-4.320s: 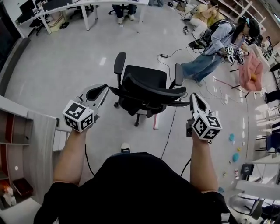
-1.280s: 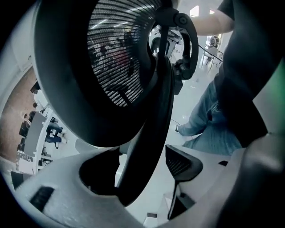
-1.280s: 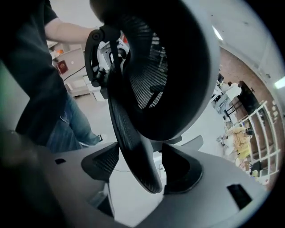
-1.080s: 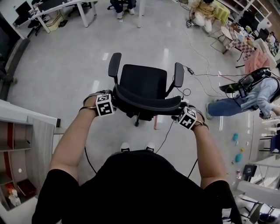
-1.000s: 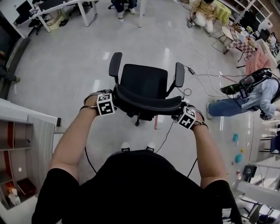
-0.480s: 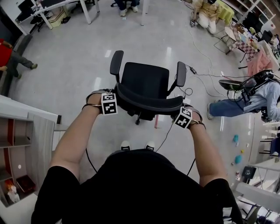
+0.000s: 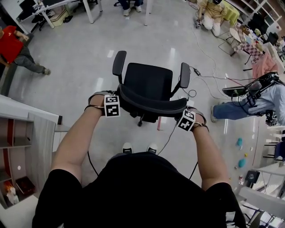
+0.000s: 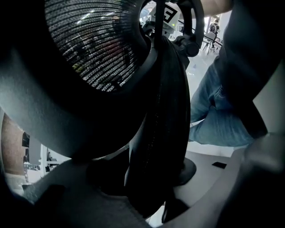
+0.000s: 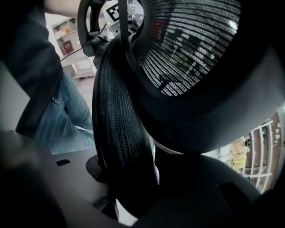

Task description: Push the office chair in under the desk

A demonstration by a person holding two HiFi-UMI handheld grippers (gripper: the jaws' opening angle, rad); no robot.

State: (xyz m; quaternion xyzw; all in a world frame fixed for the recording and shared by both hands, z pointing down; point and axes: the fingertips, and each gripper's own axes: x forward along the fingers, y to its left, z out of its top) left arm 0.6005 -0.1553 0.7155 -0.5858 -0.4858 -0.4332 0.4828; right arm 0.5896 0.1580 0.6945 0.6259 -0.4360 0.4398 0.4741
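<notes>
1. Left gripper: points steeply down over the left end of the backrest of the office chair. Its jaws have just been closing. The ribbed black rim of the backrest stands between them. The rim lies against the jaw at lower left in the left gripper view. A thin bright gap shows between the rim and the opposite jaw, so the jaws are apart and not clamped.

2. Right gripper: points steeply down over the right end of the same backrest. Its jaws have also just been closing, with the rim between them. The right gripper view shows the mirror case: the rim sits close to the jaw at lower right, and a light sliver separates it from the other jaw. The jaws are apart.

3. Mesh panel: rises just beyond the rim in both gripper views.

4. Seat and armrests: the seat lies just beyond both grippers, on the far side of the backrest. The left armrest stands beyond the left gripper, the right armrest beyond the right gripper.

5. Floor: grey; the chair stands on open floor.

6. White desks: well beyond both grippers, far apart from the chair.
</notes>
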